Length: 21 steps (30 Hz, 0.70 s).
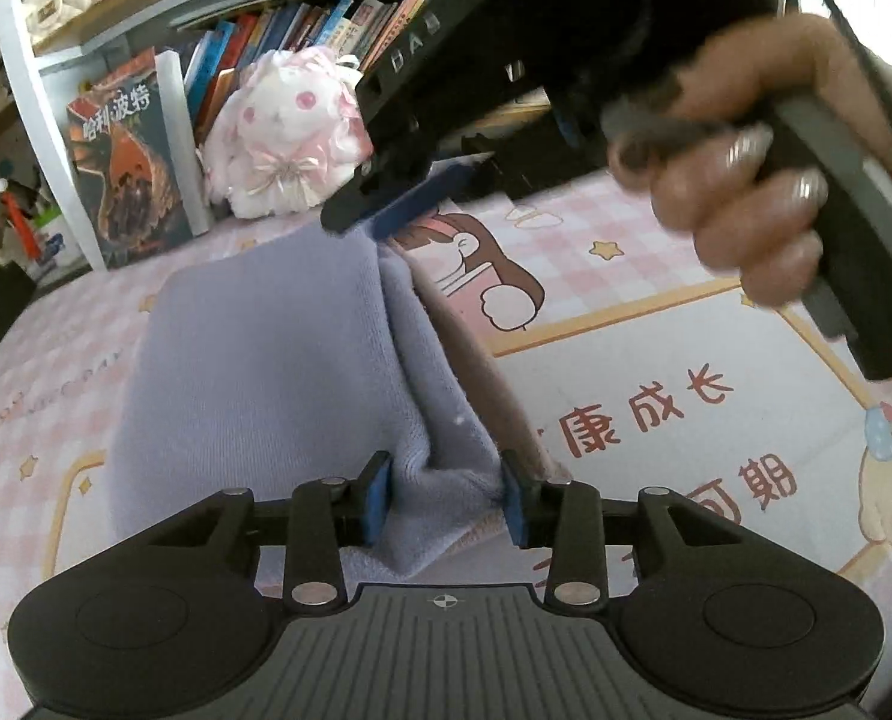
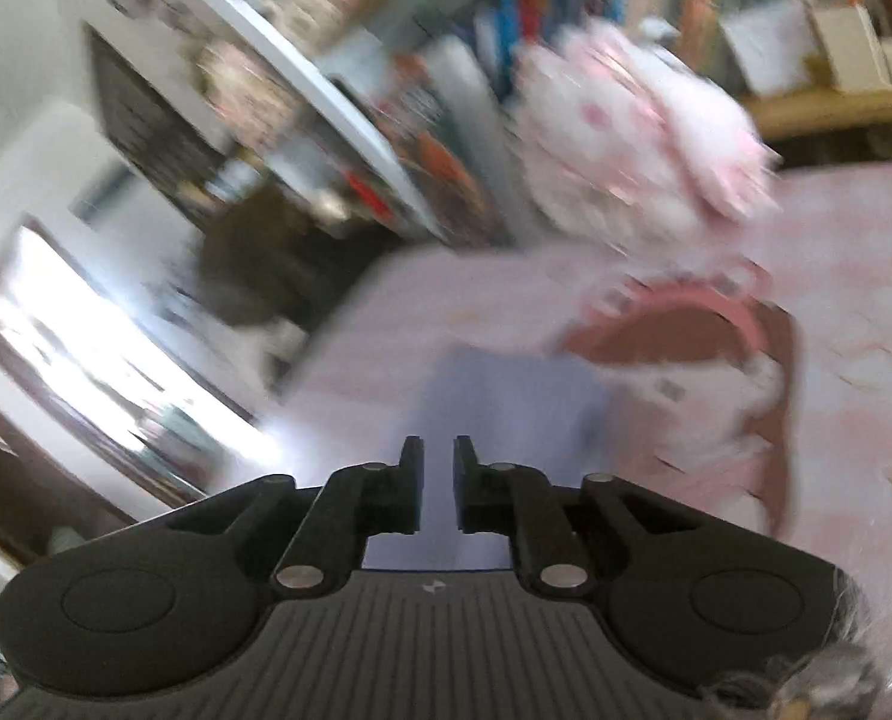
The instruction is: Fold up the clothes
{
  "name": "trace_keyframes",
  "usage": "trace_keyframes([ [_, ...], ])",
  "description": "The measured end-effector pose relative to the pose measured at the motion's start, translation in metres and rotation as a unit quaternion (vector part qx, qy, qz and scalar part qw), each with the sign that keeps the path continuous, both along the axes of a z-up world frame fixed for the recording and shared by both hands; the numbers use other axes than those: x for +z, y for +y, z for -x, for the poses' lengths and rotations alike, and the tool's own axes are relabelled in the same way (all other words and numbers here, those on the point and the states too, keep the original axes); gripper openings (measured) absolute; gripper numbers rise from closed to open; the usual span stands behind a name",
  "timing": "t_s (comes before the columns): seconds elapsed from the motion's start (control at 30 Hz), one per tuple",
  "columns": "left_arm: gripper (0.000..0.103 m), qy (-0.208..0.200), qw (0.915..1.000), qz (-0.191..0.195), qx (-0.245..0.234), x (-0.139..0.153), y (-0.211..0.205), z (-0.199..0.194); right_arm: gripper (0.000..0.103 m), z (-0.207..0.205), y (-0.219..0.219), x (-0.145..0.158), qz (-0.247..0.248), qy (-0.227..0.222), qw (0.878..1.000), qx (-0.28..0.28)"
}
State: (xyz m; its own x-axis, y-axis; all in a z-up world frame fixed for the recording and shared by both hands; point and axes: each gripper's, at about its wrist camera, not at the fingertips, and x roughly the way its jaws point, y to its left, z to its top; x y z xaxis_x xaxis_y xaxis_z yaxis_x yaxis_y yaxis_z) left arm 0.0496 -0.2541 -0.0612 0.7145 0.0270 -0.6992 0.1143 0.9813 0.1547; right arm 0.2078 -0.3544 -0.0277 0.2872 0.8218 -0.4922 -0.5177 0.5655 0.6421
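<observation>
A lavender knitted garment point(image 1: 254, 360) lies on the pink checked cartoon tablecloth point(image 1: 656, 324), one side folded over in a raised ridge. My left gripper point(image 1: 446, 495) is open, its blue pads on either side of the near bunched edge of the garment. My right gripper point(image 1: 380, 204), held in a hand, hangs over the garment's far edge, fingers close together. The right wrist view is blurred: the right gripper point(image 2: 437, 483) shows a narrow gap between its fingers above the lavender garment point(image 2: 506, 396); nothing is visibly held.
A pink and white plush toy point(image 1: 290, 132) sits at the table's far edge against a bookshelf with several books point(image 1: 128, 162). The table's left edge point(image 1: 2, 336) drops off to a dark floor area. A bright window point(image 2: 86, 348) is at the left.
</observation>
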Motion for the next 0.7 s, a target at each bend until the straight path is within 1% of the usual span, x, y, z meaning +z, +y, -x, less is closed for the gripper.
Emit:
trace_keyframes([
  [0.03,0.037,0.000,1.0000,0.000,0.000,0.000,0.000,0.000,0.030,-0.002,-0.001,-0.006,0.005,0.014,1.000,-0.004],
  [0.07,0.037,-0.001,1.0000,-0.001,-0.001,-0.001,0.000,0.000,0.037,-0.003,-0.002,-0.011,0.008,0.028,1.000,-0.009],
  [0.1,0.037,0.000,1.0000,-0.002,-0.002,-0.001,-0.001,0.000,0.038,-0.005,-0.002,-0.016,0.006,0.042,0.999,-0.013],
  [0.13,0.036,0.000,1.0000,-0.003,-0.003,-0.001,-0.001,0.000,0.037,-0.004,-0.001,-0.019,0.003,0.050,0.999,-0.014],
  [0.17,0.036,0.001,1.0000,-0.002,-0.003,-0.001,-0.001,0.000,0.036,-0.003,0.004,-0.020,0.004,0.049,0.999,-0.008],
  [0.2,0.036,0.002,1.0000,-0.001,-0.003,-0.001,0.000,-0.001,0.032,-0.001,0.008,-0.021,0.006,0.047,0.999,-0.002],
  [0.23,0.036,0.003,1.0000,0.001,-0.004,-0.001,0.001,-0.001,0.025,0.002,0.012,-0.020,0.016,0.038,0.999,0.006],
  [0.27,0.036,0.005,1.0000,0.004,-0.004,-0.001,0.001,-0.002,0.021,0.006,0.016,-0.019,0.027,0.027,0.999,0.013],
  [0.3,0.036,0.007,1.0000,0.006,-0.004,0.000,0.002,-0.003,0.010,0.009,0.023,-0.022,0.065,0.011,0.998,0.009],
  [0.33,0.036,0.008,0.9999,0.007,-0.004,0.000,0.002,-0.004,0.000,0.009,0.028,-0.028,0.100,0.006,0.995,0.003],
  [0.4,0.037,0.013,0.9997,0.019,0.002,0.004,0.004,-0.004,0.000,0.006,0.026,-0.040,0.105,0.015,0.994,-0.006],
  [0.43,0.038,0.014,0.9994,0.031,0.008,0.009,0.006,-0.003,0.000,0.006,0.024,-0.040,0.105,0.018,0.994,-0.008],
  [0.5,0.039,0.006,0.9976,0.066,0.023,0.021,0.012,0.003,0.000,0.012,0.026,-0.031,0.127,-0.004,0.992,0.001],
  [0.57,0.039,-0.014,0.9942,0.098,0.041,0.034,0.020,0.012,0.005,0.018,0.029,-0.023,0.139,-0.027,0.990,0.012],
  [0.6,0.040,-0.024,0.9919,0.113,0.051,0.041,0.024,0.017,0.013,0.021,0.027,-0.020,0.139,-0.037,0.989,0.014],
  [0.63,0.042,-0.035,0.9892,0.129,0.061,0.047,0.028,0.023,0.023,0.025,0.023,-0.016,0.139,-0.047,0.989,0.016],
  [0.7,0.046,-0.044,0.9858,0.139,0.082,0.053,0.034,0.030,0.031,0.034,0.017,-0.011,0.140,-0.061,0.988,0.015],
])
